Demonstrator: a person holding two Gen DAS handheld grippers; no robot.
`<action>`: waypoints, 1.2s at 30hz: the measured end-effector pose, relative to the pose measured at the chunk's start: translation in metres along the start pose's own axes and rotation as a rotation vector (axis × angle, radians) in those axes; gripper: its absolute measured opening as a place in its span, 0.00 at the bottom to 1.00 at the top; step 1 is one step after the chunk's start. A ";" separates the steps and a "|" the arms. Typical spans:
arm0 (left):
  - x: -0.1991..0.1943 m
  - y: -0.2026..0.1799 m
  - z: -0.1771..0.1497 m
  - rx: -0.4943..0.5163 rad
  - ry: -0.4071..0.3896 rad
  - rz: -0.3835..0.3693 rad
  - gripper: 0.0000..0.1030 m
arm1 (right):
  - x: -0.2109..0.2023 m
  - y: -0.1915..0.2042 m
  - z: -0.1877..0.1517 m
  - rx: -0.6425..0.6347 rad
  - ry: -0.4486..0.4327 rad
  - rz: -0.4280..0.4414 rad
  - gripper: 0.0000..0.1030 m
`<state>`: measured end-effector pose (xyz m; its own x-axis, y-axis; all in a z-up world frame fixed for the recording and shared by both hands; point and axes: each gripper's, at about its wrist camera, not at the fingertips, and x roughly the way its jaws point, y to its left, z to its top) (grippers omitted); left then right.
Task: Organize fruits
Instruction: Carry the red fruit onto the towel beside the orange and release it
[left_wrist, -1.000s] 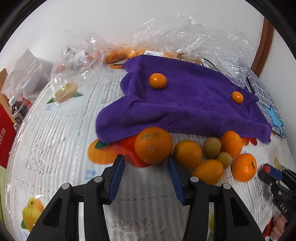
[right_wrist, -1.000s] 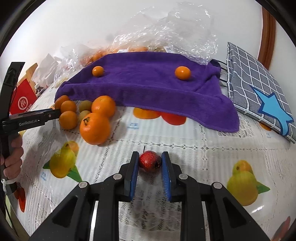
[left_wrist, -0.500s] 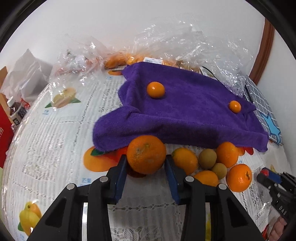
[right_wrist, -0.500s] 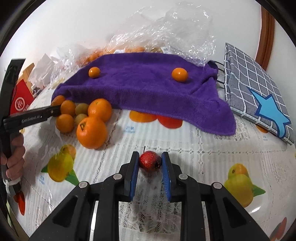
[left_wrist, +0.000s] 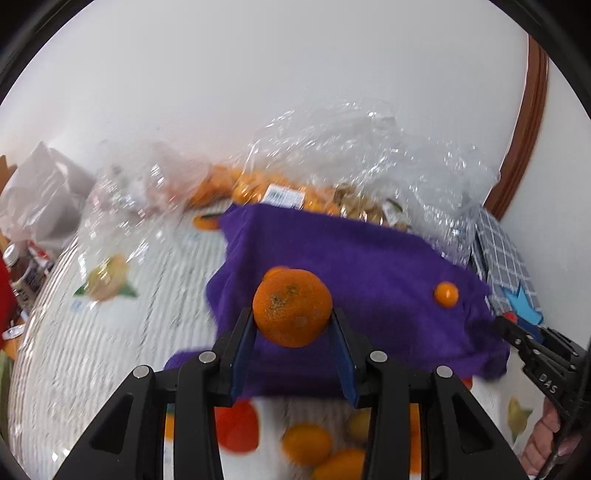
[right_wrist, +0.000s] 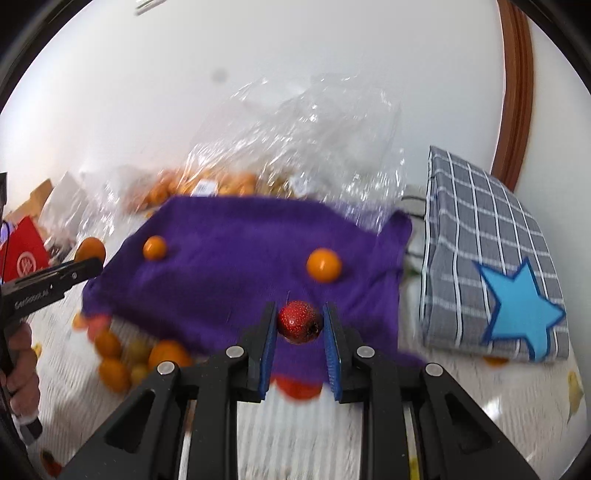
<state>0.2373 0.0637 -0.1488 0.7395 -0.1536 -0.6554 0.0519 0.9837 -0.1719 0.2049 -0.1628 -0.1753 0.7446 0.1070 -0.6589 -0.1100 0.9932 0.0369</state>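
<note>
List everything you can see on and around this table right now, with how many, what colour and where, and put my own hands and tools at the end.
Large orange: one, orange, held in the left claw above the towel.
Small red fruit: one, red and speckled, held in the right claw.
Small oranges on the towel: two, orange, apart from each other.
Towel: one, purple, spread over the middle of the table.
Loose fruit pile: several, orange and yellow-green, before the towel's front edge; blurred.
Plastic bags: clear, crumpled, behind the towel, with orange fruit inside.
Cushion: one, grey checked with a blue star, right of the towel.
Tablecloth: one, white with fruit prints.
Left claw: black, blue pads.
Right claw: black, blue pads.
</note>
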 end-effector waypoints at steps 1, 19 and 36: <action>0.005 -0.002 0.003 0.005 -0.012 -0.016 0.37 | 0.007 -0.002 0.007 0.006 0.002 -0.003 0.23; 0.044 -0.004 -0.007 0.020 0.001 -0.040 0.37 | 0.046 -0.022 0.018 0.024 -0.025 0.012 0.23; 0.058 -0.009 -0.012 0.059 0.061 0.001 0.37 | 0.064 -0.012 0.010 0.005 0.035 0.048 0.23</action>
<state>0.2718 0.0444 -0.1945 0.6976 -0.1565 -0.6992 0.0925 0.9874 -0.1287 0.2599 -0.1676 -0.2104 0.7151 0.1528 -0.6821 -0.1417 0.9872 0.0726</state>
